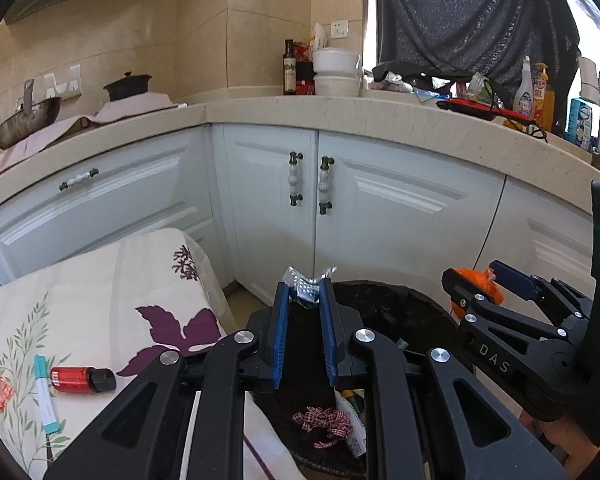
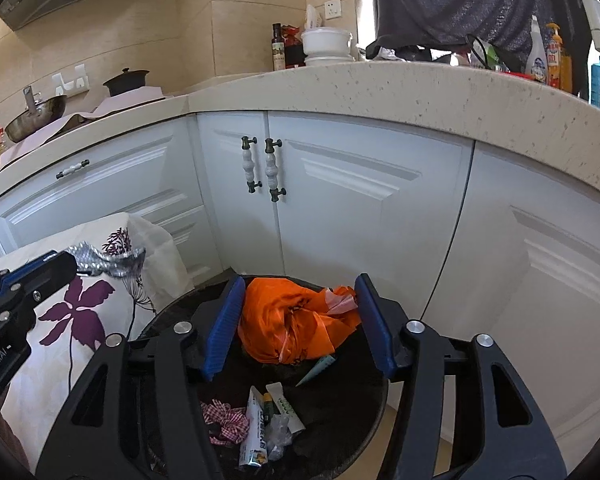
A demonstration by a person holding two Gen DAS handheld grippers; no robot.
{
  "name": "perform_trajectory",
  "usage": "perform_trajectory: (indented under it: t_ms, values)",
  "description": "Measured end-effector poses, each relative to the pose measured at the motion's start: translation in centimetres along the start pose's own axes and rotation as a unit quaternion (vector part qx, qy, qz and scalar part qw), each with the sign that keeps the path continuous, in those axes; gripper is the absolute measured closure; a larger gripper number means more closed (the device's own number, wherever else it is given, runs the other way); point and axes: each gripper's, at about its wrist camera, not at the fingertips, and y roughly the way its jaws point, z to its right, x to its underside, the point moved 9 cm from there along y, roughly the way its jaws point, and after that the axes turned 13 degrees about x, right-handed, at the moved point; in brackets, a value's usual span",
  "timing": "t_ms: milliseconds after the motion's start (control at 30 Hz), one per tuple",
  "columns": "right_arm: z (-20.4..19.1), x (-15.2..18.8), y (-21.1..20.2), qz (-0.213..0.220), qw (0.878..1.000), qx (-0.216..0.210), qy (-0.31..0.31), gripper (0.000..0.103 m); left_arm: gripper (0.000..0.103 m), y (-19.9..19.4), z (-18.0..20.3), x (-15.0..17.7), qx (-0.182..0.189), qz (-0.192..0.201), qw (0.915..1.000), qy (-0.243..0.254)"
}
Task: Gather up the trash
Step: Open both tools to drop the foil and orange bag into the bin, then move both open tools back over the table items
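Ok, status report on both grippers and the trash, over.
Left gripper shut on foil blister pack. Right gripper open around orange bag, above bin. Nothing blocking.

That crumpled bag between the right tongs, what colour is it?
Bright orange bag, clearest in the right wrist view.

Black tongs [image 1: 305, 300] with ribbed blue pads hold a silver dotted blister sheet [image 1: 306, 280]; the other black tongs [image 2: 300, 320] frame an orange plastic bag [image 2: 292, 320] in a black bin [image 2: 340, 400] beside red-and-white gingham cloth [image 2: 226, 420]. Cream tablecloth [image 1: 100, 300] bears purple leaves and green sprigs; a red bottle [image 1: 76, 379] has a black cap; cabinets [image 2: 340, 200] white, counter [image 2: 380, 88] speckled beige
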Motion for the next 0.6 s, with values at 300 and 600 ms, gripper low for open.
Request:
perform_trajectory:
  t_ms: [300,600]
  values:
    - [0.0,-0.3,-0.2,0.003,1.000,0.002,0.011,0.041,0.072,0.0,-0.6,0.4,-0.003,-0.007,0.9999,-0.010]
    - [-3.2,-1.3,-3.0,0.017,0.999,-0.027,0.014,0.041,0.057,-3.8,-3.8,0.5,-0.032,0.005,0.9991,-0.027]
